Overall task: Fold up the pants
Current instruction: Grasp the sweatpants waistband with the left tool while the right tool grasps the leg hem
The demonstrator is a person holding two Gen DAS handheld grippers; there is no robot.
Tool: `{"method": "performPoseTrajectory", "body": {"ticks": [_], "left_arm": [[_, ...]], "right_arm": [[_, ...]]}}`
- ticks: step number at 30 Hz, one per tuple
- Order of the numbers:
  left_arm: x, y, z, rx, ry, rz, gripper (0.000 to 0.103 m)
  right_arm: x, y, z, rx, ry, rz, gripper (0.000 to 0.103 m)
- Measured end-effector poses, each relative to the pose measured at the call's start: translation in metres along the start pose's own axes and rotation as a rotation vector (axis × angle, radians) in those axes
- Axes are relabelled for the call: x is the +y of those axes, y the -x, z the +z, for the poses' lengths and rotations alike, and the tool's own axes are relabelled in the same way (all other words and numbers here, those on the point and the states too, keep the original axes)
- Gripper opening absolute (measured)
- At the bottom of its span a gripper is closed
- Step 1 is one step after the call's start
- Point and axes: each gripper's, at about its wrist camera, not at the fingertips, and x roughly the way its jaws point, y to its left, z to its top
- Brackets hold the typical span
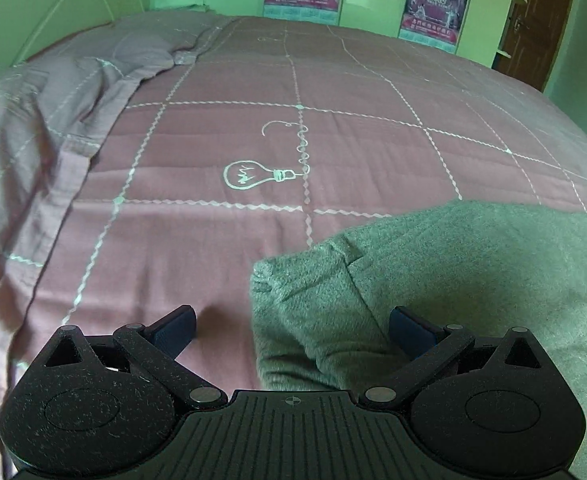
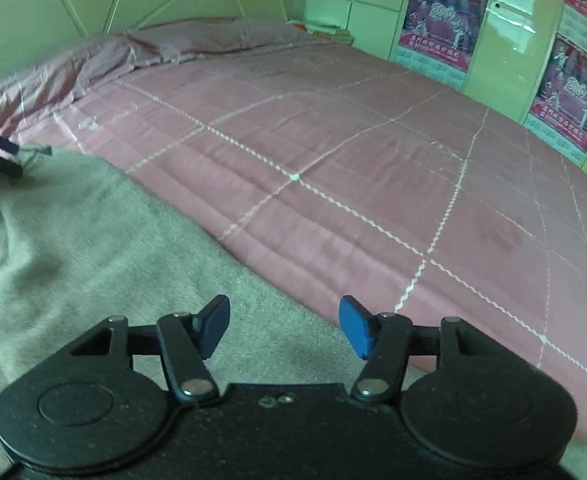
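Pink quilted bed (image 1: 213, 240) carries fuzzy grey-green pants (image 1: 453, 280), seemingly unfolded; left gripper (image 1: 292, 328) and right gripper (image 2: 284, 326) fingers spread wide, empty.

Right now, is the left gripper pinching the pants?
Apart. In the left wrist view the left gripper is wide open; the pants edge lies between its fingers, unpinched, on the bed.

Both the left gripper (image 1: 293, 330) and right gripper (image 2: 284, 330) had speckled matte-black bodies, round silver pivot pins, ribbed centre plates and blue finger pads (image 2: 355, 326)
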Motion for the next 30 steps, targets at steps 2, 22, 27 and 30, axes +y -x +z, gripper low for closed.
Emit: {"method": "performPoseTrajectory", "body": {"ticks": [2, 22, 27, 30], "left_arm": [[0.004, -0.011, 0.004, 0.008, 0.009, -0.024, 0.103], [-0.003, 0.085, -0.021, -0.404, -0.138, -0.126, 0.026], [-0.015, 0.163, -0.08, -0.517, -0.238, -0.104, 0.026], [-0.026, 0.189, -0.136, -0.463, -0.21, -0.092, 0.026]], "right_arm": [[-0.007, -0.021, -0.002, 0.055, 0.02, 0.025, 0.045], [0.046, 0.106, -0.015, -0.079, 0.241, -0.047, 0.0], [0.107, 0.193, -0.083, -0.112, 0.392, -0.09, 0.0], [0.15, 0.218, -0.145, -0.111, 0.398, -0.106, 0.007]]}}
